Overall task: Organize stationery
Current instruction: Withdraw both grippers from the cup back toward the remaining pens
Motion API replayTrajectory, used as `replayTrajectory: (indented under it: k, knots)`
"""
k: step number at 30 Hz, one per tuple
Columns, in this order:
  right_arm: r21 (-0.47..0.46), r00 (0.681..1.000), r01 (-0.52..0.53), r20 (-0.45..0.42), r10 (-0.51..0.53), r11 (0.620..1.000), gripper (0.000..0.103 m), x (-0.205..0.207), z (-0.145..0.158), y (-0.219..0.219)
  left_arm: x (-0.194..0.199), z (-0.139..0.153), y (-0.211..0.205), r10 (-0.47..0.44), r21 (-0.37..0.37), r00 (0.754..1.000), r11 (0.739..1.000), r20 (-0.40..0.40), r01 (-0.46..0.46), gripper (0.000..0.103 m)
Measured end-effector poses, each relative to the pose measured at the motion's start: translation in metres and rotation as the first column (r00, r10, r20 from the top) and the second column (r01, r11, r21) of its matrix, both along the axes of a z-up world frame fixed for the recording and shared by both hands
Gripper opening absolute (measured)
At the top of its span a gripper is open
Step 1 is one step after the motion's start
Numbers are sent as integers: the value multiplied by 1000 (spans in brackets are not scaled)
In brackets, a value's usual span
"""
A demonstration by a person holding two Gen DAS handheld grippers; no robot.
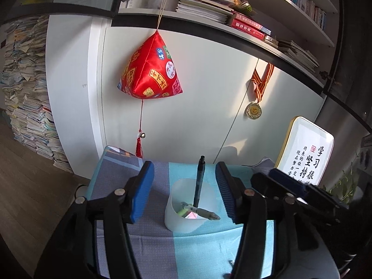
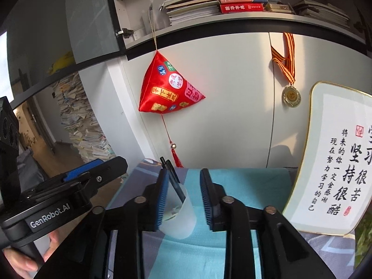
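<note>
While the translucent cup [image 1: 186, 207] stands on the blue patterned cloth [image 1: 153, 239] holding an upright black pen [image 1: 199, 181] and a marker [image 1: 202, 212] leaning over its rim, the left gripper [image 1: 184, 190] and right gripper [image 2: 183, 197] hover just near of it, jaws released and grasping nothing.

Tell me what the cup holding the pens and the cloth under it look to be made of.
Cup: likely frosted translucent plastic; the pens inside show dimly through its matte wall.
Cloth: seemingly woven fabric, matte, printed in blue and grey blocks, with fine dotted texture and soft creases.
</note>
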State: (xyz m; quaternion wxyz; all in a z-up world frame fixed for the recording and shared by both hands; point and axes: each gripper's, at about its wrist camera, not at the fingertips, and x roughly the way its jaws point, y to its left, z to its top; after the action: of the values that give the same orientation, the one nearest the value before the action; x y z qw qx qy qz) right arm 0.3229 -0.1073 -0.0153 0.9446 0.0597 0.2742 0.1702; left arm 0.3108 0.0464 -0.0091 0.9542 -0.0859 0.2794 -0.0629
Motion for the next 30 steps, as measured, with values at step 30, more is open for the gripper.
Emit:
replayTrajectory:
  k: [30]
  knots:
    - [-150, 957, 141, -234, -174, 979, 65, -138, -40, -51, -123, -46, -36, -34, 128, 993, 991, -113, 48, 73]
